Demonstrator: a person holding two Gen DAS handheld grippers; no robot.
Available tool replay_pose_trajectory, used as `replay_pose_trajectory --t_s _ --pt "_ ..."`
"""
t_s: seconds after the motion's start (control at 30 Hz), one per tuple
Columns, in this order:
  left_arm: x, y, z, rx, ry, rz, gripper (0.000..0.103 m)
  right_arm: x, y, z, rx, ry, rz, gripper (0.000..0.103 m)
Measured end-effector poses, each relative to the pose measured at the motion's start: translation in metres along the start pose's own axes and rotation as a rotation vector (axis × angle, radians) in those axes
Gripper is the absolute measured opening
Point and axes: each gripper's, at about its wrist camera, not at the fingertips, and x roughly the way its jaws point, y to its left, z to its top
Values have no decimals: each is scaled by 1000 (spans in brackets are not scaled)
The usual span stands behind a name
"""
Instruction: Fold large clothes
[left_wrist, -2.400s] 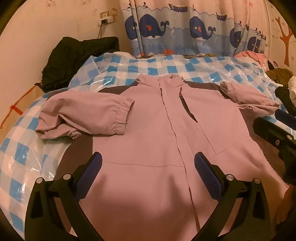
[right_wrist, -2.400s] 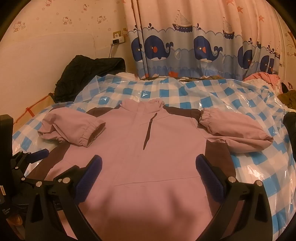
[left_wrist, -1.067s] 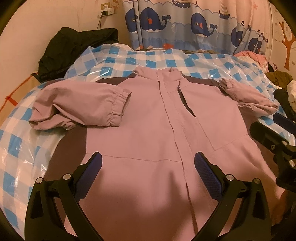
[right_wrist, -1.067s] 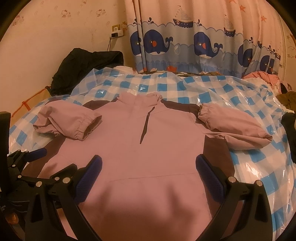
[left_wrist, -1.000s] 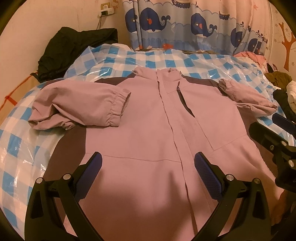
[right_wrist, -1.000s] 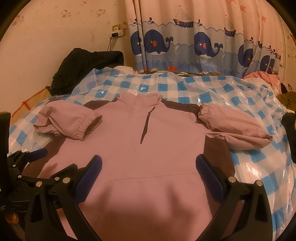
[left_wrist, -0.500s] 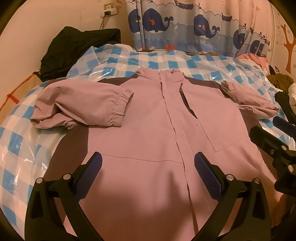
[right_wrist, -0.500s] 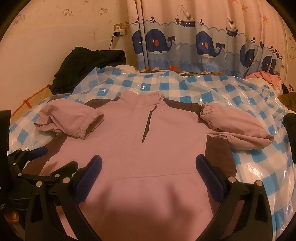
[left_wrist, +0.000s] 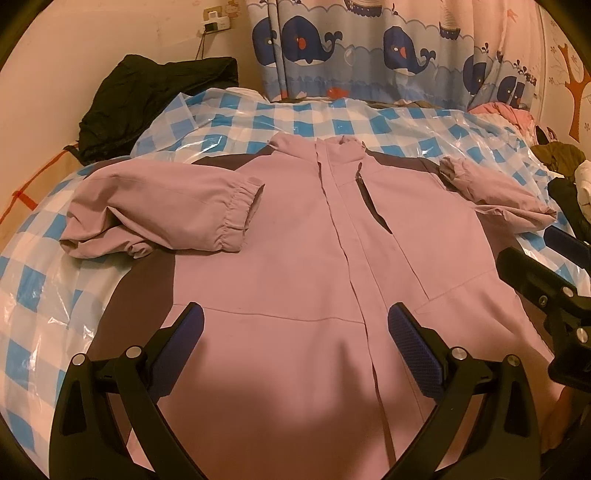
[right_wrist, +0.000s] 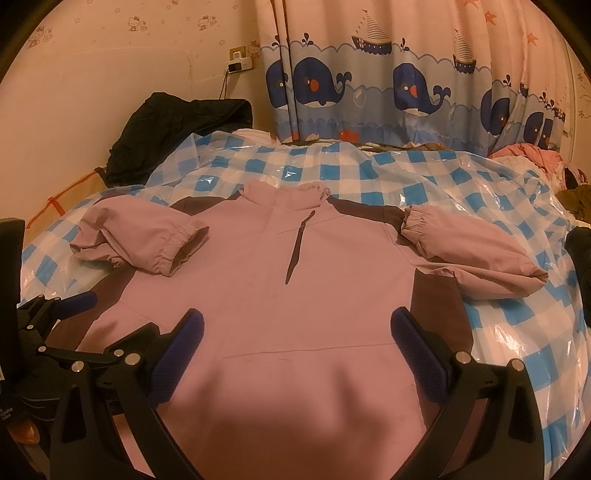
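A pink jacket (left_wrist: 295, 240) with dark side panels lies front up on the checked sheet, collar away from me. Both sleeves are folded in: the left sleeve (left_wrist: 166, 214) and the right sleeve (left_wrist: 491, 195). The jacket also shows in the right wrist view (right_wrist: 288, 295). My left gripper (left_wrist: 295, 332) is open and empty above the lower front. My right gripper (right_wrist: 295, 332) is open and empty above the hem. Each gripper shows at the edge of the other's view.
A blue and white checked plastic sheet (left_wrist: 277, 114) covers the bed. A black garment (left_wrist: 147, 96) lies at the back left by the wall. Other clothes (left_wrist: 565, 173) are piled at the right. A whale curtain (right_wrist: 388, 81) hangs behind.
Both grippers have drifted slightly over the jacket and tilted up a little. Both stay open. The jacket has not moved.
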Motion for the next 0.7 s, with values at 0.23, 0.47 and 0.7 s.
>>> replay_pose_trajectory --t_s 0.23,0.47,0.7 --pt "0 -1 -1 2 0 1 96 0 -1 0 0 -1 1 98" --pt "0 -1 -1 2 -1 2 96 0 -1 0 1 -1 1 98" --pt "0 -1 -1 2 0 2 96 0 -1 0 1 -1 2 98"
